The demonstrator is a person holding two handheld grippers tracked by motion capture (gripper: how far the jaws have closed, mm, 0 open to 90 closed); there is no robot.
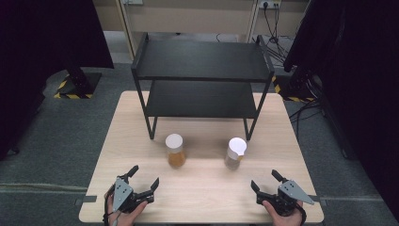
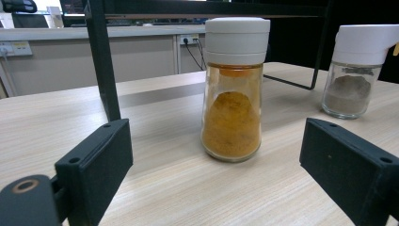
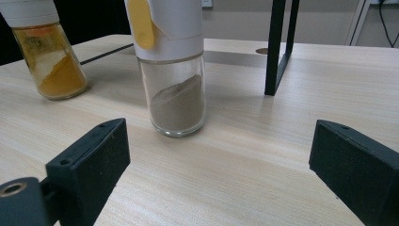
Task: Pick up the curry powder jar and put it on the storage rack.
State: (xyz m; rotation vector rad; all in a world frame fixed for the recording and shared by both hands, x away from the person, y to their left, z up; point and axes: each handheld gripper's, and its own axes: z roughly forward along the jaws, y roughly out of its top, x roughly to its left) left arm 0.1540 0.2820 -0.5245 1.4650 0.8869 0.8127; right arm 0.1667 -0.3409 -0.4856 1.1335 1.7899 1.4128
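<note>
Table (image 1: 202,193): rack (image 1: 202,75), two jars (image 1: 175,150)

Two jars (image 1: 175,150) (image 1: 235,153) stand side by side before the shelf (image 1: 202,77).

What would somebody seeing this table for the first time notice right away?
Two glass spice jars with white caps stand side by side mid-table: the orange-powder jar on the left, the grey-powder jar on the right. Behind them rises a bare black two-tier shelf. At the near edge, the left tongs and right tongs rest open, each facing a jar.
</note>
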